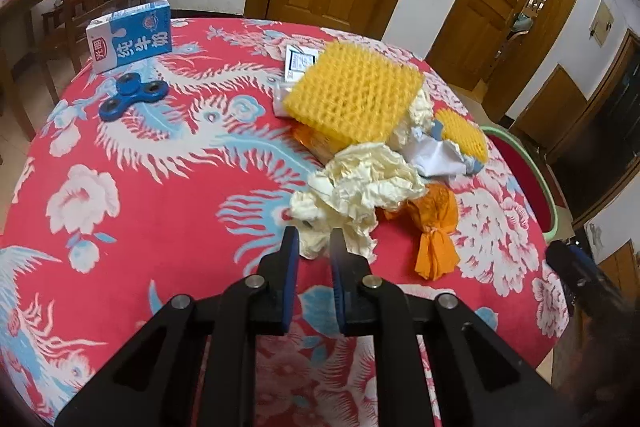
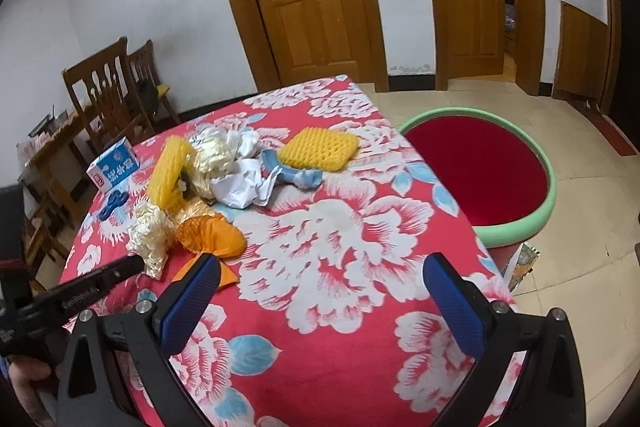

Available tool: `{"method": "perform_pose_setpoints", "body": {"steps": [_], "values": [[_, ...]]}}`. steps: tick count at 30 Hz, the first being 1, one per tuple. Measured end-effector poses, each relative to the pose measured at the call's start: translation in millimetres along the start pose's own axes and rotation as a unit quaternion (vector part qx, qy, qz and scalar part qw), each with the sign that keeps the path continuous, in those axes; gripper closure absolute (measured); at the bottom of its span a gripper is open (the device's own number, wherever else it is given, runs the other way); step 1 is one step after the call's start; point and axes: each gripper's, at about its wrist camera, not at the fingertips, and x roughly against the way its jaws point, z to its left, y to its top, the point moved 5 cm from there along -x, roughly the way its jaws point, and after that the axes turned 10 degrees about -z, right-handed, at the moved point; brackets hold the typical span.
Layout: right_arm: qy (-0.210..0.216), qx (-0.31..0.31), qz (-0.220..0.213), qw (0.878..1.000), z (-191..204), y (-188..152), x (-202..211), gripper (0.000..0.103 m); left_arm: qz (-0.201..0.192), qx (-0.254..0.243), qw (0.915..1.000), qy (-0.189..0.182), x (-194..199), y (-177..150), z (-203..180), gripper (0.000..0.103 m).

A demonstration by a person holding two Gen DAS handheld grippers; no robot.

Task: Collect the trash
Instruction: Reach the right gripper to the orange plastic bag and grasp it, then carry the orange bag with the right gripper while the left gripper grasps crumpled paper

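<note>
Just ahead of the left gripper [image 1: 314,233], whose narrowly parted fingers seem to pinch its near edge, lies the crumpled cream paper [image 1: 352,187] on the red floral tablecloth [image 1: 160,227]. Only the right wrist view shows the right gripper [image 2: 322,269] spread wide and empty, and the whole green-rimmed red basin [image 2: 550,195].
</note>
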Motion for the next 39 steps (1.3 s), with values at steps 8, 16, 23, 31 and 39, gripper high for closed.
{"method": "perform_pose_setpoints", "body": {"steps": [8, 16, 23, 31, 39], "values": [[0.013, 0.026, 0.016, 0.999, 27.9, 1.2, -21.5, 0.0, -0.012, -0.006, 0.9996, 0.026, 11.5, 17.4, 20.5, 0.081], [0.024, 0.06, 0.032, 0.997, 62.1, -5.0, -38.3, 0.015, -0.011, 0.004, 0.9987, 0.05, 15.0, 21.0, 50.7, 0.073], [0.026, 0.054, 0.067, 0.996, 75.5, -17.4, -60.1, 0.044, -0.005, -0.015, 0.9994, 0.031, 11.2, 26.1, 51.8, 0.07], [0.024, 0.04, 0.077, 0.996, 82.2, -23.0, -67.9, 0.065, 0.022, -0.044, 0.9984, -0.026, -2.2, 27.1, 34.4, 0.07], [0.043, 0.035, 0.068, 0.996, 75.6, -18.1, -53.8, 0.089, 0.028, -0.05, 0.9968, -0.056, -4.0, 23.8, 17.1, 0.067]]}}
